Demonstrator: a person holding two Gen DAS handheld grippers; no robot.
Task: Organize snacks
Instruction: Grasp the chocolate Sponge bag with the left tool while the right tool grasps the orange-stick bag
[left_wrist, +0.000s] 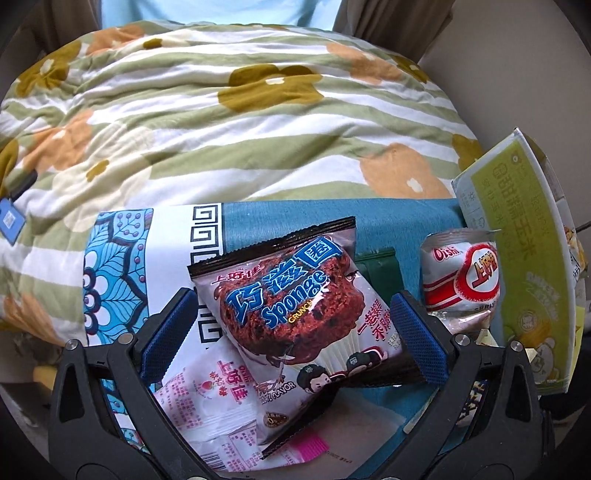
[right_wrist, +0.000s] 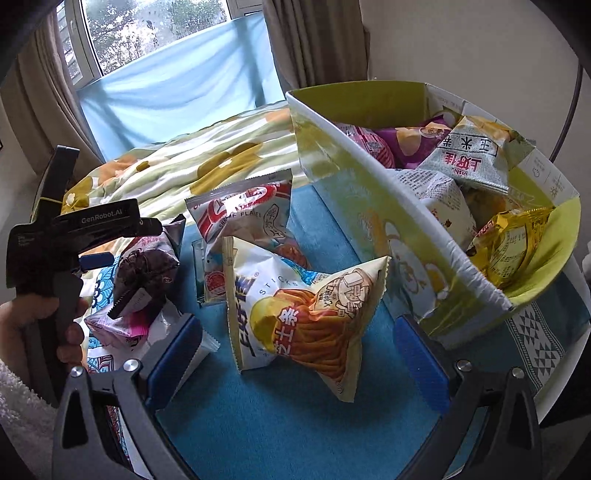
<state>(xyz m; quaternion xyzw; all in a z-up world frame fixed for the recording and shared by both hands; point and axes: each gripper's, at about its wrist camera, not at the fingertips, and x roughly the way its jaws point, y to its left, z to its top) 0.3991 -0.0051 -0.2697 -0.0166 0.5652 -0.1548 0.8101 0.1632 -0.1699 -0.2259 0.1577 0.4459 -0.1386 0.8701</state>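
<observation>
Between the spread blue pads of the left gripper (left_wrist: 290, 332), a chocolate Sponge Crunch packet (left_wrist: 295, 299), lying tilted over a pink-and-white strawberry packet (left_wrist: 210, 402) and not yet pinched; both fingers wide apart, the near pad close beside the packet's edge, the far pad close to its other side, contact on either hard to judge. Ahead and to the right of that gripper, a red-and-white Oishi shrimp bag (left_wrist: 461, 273), and past it the green cardboard box (left_wrist: 524, 258) standing at the edge of the blue mat (left_wrist: 406, 229). Between the equally released fingers of the right gripper (right_wrist: 295, 354), a puffed cheese-stick bag (right_wrist: 299, 314), standing on the mat and untouched, with the box just to the right and already holding several bags. Off to the left in the right wrist view, a hand (right_wrist: 33, 325) wrapped round the left gripper's handle above the chocolate packet. Probably very light, air-filled and soft: foil film likely slick and prone to slide or bulge out of a hard squeeze, contents brittle enough to crush. Best taken across the flat crimped seam or a narrow end, closing gently rather than over the swollen middle. Likely next: closing on one packet and carrying it rightward into the box.
</observation>
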